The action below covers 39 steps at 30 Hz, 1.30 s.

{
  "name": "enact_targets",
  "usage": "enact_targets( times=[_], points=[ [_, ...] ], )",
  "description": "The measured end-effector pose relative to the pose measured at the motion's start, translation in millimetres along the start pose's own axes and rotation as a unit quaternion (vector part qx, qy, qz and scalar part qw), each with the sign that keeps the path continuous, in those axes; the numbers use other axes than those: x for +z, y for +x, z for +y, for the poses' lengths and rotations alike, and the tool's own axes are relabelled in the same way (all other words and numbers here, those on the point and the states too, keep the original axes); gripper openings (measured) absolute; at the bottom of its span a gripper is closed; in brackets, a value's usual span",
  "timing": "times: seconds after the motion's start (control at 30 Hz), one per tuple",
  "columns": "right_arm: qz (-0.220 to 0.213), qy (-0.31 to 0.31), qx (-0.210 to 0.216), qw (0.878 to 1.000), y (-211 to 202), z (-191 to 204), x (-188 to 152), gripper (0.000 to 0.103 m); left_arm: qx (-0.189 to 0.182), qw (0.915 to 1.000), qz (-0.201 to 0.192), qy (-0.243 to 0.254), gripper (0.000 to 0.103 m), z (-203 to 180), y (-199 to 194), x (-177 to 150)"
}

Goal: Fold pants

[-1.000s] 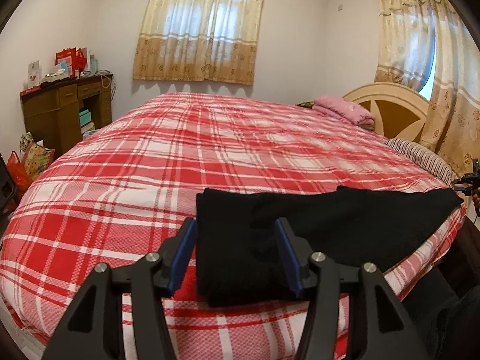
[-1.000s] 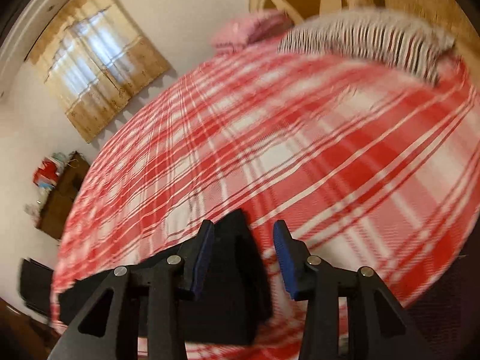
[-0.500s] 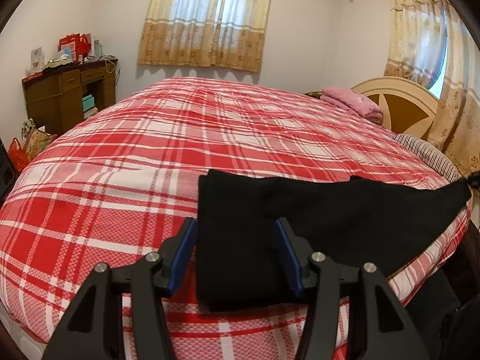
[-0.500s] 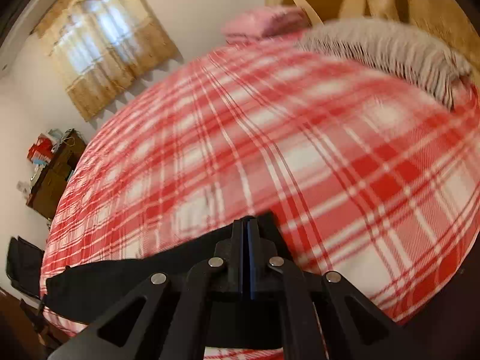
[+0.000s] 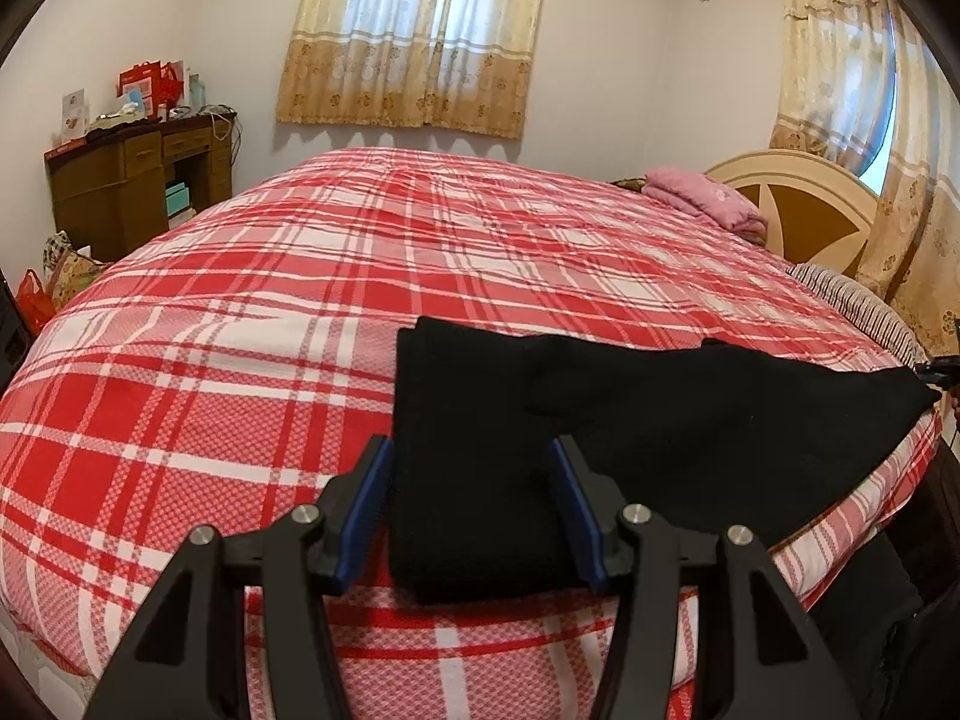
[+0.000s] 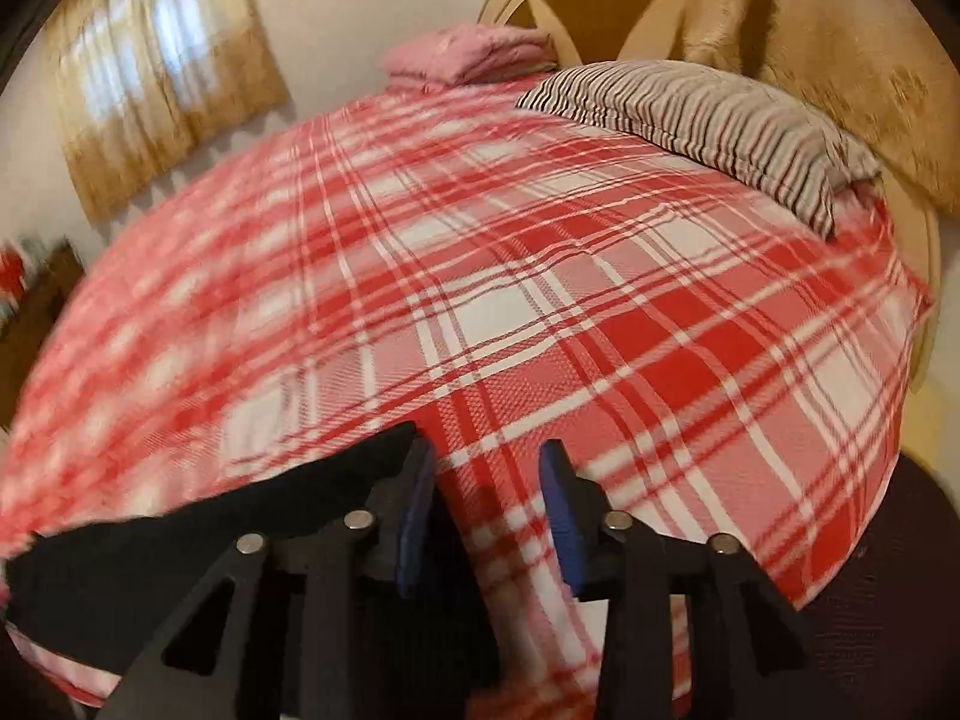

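Note:
Black pants (image 5: 600, 420) lie flat along the near edge of the red plaid bed (image 5: 300, 300), one end near me, the other reaching right. My left gripper (image 5: 471, 510) is open, its blue pads on either side of the near end of the pants, holding nothing. In the right wrist view the pants (image 6: 210, 540) lie at lower left, their corner beside the left finger. My right gripper (image 6: 486, 516) is open and empty over the plaid cover (image 6: 600, 330), just past the pants' corner.
A striped pillow (image 6: 720, 126) and folded pink cloth (image 5: 702, 198) lie near the round headboard (image 5: 804, 210). A wooden dresser (image 5: 138, 180) with clutter stands at far left. Curtains (image 5: 414, 36) cover the windows. Bags (image 5: 48, 282) sit on the floor at left.
My right gripper was shut on the pants' far corner half a second ago; now it is open and has let go. The left gripper stays open over the near end.

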State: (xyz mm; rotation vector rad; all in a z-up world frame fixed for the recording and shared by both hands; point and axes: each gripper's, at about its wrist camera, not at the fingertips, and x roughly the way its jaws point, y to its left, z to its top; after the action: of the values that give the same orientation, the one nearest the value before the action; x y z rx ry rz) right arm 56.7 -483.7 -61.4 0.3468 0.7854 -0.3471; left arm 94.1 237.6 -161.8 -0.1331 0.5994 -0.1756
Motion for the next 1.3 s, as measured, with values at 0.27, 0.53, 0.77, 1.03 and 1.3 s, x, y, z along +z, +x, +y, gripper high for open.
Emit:
enact_targets(
  times=[0.27, 0.53, 0.77, 1.03, 1.3],
  points=[
    [0.032, -0.095, 0.078, 0.992, -29.9, 42.3, -50.1, 0.038, -0.008, 0.9999, -0.015, 0.004, 0.065, -12.8, -3.4, 3.5],
    [0.033, -0.079, 0.046, 0.995, -36.4, 53.9, -42.0, 0.038, -0.005, 0.9996, -0.023, 0.017, 0.074, -25.8, -9.7, 9.1],
    [0.037, -0.215, 0.127, 0.968, -48.4, 191.9, -41.6, 0.04, -0.015, 0.9983, -0.024, 0.051, 0.084, -63.6, -5.6, 12.2],
    [0.102, -0.322, 0.25, 0.907, -9.9, 371.6, -89.3, 0.04, -0.006, 0.9916, -0.01, 0.129, 0.085, -110.5, 9.0, 6.4],
    [0.179, -0.292, 0.31, 0.887, 35.9, 481.8, -121.1, 0.04, -0.025, 0.9936, 0.048, 0.099, 0.086, -103.4, 37.3, -20.6]
  ],
)
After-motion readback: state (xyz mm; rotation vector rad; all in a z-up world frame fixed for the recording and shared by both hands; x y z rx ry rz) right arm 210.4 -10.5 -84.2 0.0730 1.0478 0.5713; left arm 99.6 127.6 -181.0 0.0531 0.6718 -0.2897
